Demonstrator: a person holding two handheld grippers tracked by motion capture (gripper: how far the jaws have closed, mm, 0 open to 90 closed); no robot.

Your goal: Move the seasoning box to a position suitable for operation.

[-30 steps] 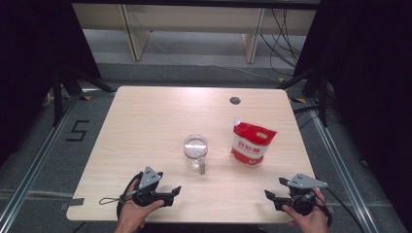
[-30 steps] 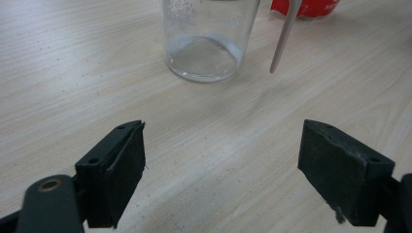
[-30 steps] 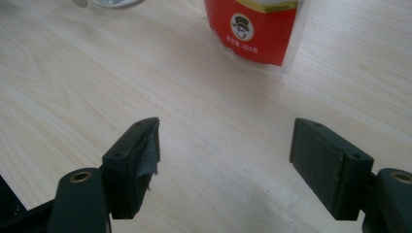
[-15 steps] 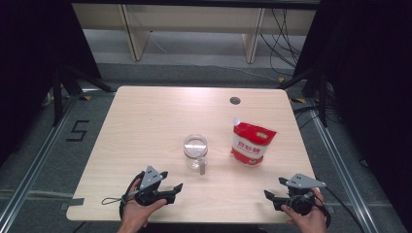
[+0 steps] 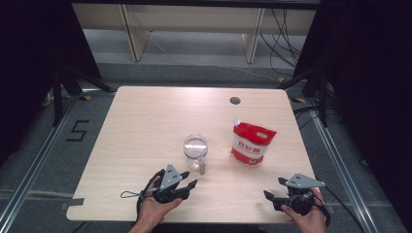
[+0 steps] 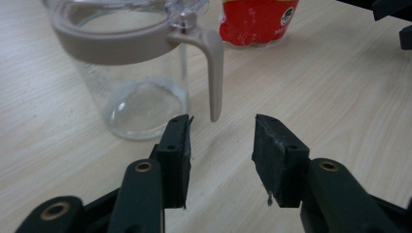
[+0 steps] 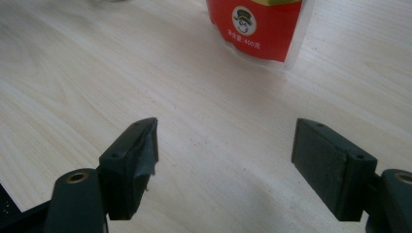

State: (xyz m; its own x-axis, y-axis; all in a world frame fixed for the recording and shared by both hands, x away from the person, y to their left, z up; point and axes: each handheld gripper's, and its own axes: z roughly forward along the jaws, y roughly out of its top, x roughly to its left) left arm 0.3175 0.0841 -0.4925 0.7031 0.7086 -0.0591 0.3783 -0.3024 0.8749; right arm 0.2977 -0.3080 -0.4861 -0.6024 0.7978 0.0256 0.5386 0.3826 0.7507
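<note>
Little moved: left gripper (image 6: 221, 133) edged nearer the jug (image 6: 141, 73); jaws parted, empty, handle probably just ahead. Right gripper (image 7: 226, 145) wide open, idle. Beyond, red pouch (image 5: 252, 143) mid-tabletop (image 5: 145, 121). Step: approach. Next: close on handle.

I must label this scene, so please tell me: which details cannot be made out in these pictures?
- Clear glass jug with beige handle: top cut off by the left gripper view's upper edge.
- Red plastic pouch: top cut off in the right gripper view; small print too small in the high view.
</note>
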